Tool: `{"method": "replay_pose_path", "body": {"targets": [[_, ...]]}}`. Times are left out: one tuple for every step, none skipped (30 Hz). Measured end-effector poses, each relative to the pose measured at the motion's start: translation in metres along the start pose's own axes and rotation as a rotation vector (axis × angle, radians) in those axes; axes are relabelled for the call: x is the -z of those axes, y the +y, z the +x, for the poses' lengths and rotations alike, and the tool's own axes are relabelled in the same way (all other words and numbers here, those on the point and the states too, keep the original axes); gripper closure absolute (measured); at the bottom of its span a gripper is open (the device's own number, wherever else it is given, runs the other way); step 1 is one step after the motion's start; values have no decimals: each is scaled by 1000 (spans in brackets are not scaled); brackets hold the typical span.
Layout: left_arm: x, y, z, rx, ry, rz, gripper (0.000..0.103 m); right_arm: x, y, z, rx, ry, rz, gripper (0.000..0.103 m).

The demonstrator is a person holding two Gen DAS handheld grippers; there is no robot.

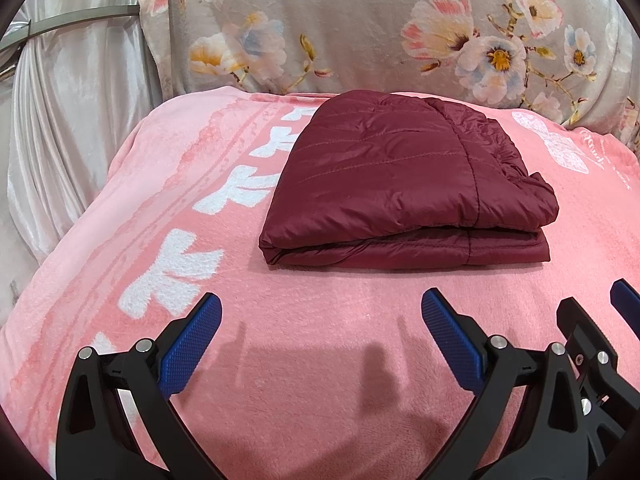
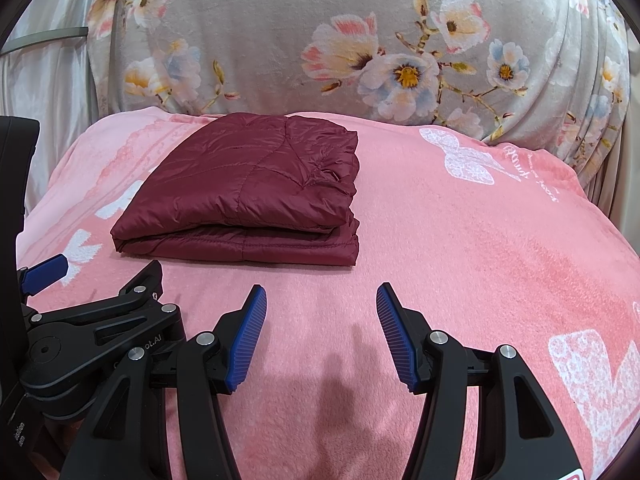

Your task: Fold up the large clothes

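A maroon quilted jacket [image 1: 400, 184] lies folded into a compact stack on a pink blanket [image 1: 320, 360]; it also shows in the right wrist view [image 2: 248, 196]. My left gripper [image 1: 320, 308] is open and empty, held over the blanket just in front of the jacket's near folded edge. My right gripper [image 2: 320, 300] is open and empty, in front of the jacket's right corner. The right gripper's fingers [image 1: 624, 300] show at the left view's right edge. The left gripper's body [image 2: 100, 328] shows at the right view's left.
The pink blanket [image 2: 480, 260] has white bow and letter prints. A grey floral blanket [image 1: 360, 32] rises behind it as a backdrop. Silvery satin fabric [image 1: 72, 120] hangs at the far left. The two grippers sit close side by side.
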State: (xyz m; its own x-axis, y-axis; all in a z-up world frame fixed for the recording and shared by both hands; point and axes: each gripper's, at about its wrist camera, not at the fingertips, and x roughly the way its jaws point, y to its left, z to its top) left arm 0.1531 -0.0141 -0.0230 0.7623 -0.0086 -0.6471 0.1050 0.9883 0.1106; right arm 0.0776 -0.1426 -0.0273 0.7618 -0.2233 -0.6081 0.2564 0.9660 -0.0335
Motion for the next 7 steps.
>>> {"method": "replay_pose_path", "body": {"targets": [[0,0,0,-1,0,1,6,0,0,0,-1,1,0,46],[0,0,0,0,0,1,7,0,-1,0,-1,2,0,46],[0,0,0,5,1,3,8,0,0,0,-1,1,0,46],[0,1,1,8,2,3,8,0,-1,0,-2,1,-1,46],[0,0,0,7,2,2,8,0,-1,0,-2,1,-1,46],[0,0,0,7,2,2,8,0,-1,0,-2,1,-1,46],[0,0,0,8,3,2,8,0,-1,0,-1,1,-2,46]]}}
